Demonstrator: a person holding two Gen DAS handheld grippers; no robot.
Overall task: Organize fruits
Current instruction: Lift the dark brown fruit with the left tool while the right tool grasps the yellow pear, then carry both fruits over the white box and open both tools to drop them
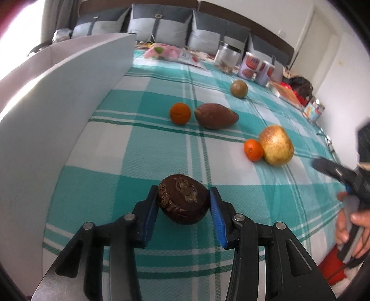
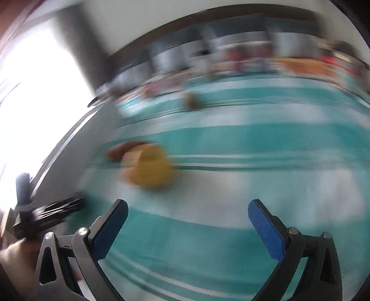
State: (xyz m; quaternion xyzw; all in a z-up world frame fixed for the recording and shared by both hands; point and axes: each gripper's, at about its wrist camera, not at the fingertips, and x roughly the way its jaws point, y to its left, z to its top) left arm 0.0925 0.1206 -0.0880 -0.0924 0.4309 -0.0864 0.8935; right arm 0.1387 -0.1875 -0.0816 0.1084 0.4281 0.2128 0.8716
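Home bedroom: bed [image 1: 161, 143] under teal-and-white checked sheet; grey cushions [image 1: 159, 25] line the headboard at 12 o'clock; curtain [image 1: 57, 14] at 11 o'clock.

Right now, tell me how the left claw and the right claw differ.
The left claw is closed on a dark brown fruit; the right claw is wide open and empty. The left claw's view is sharp, while the right claw's is smeared with blur. Both have blue pads and point down at the checked cloth.

Checked teal bedspread [image 1: 138, 143], grey cushions [image 1: 159, 25], white walls [image 1: 335, 58]
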